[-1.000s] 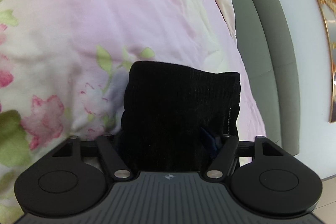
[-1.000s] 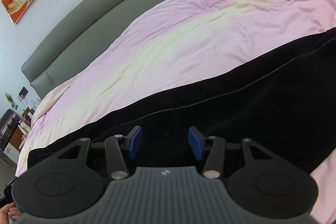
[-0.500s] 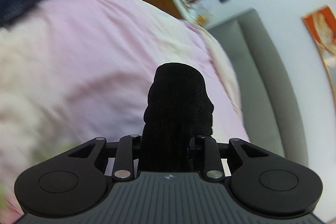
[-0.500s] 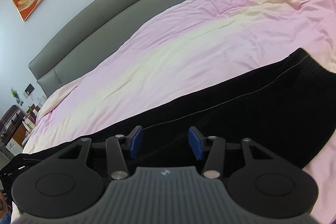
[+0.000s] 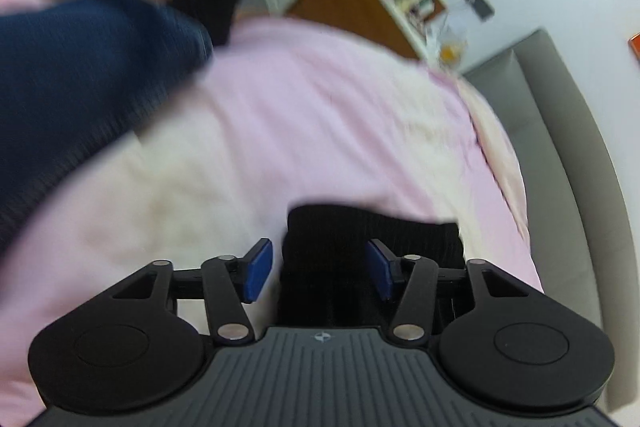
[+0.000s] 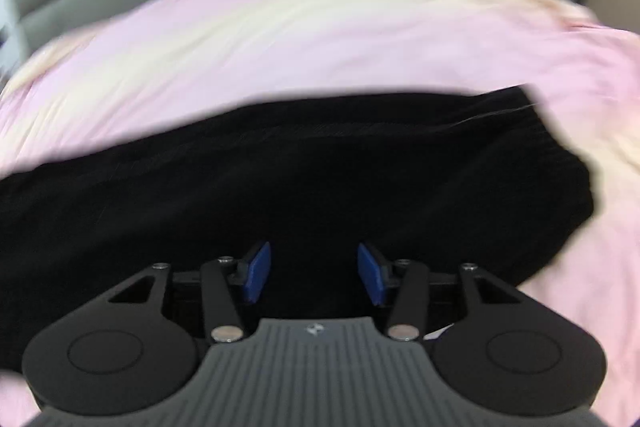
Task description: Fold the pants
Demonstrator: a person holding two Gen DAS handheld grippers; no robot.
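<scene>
Your black pants (image 6: 304, 179) lie stretched across the pink bedspread (image 6: 320, 27). Your left gripper (image 5: 318, 275) is opening, one end of the pants loose between its pads. Your right gripper (image 6: 314, 277) is opening too, gripping nothing, just over the pants.

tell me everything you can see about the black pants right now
The pants are black, of a soft ribbed or corduroy-like cloth. In the right wrist view they lie stretched across the pink and cream duvet, with a thin pale seam line near one end. The right gripper hovers over them, jaws apart. In the left wrist view a bunched end sits between the left gripper's opening jaws, with a gap beside one pad.
</scene>
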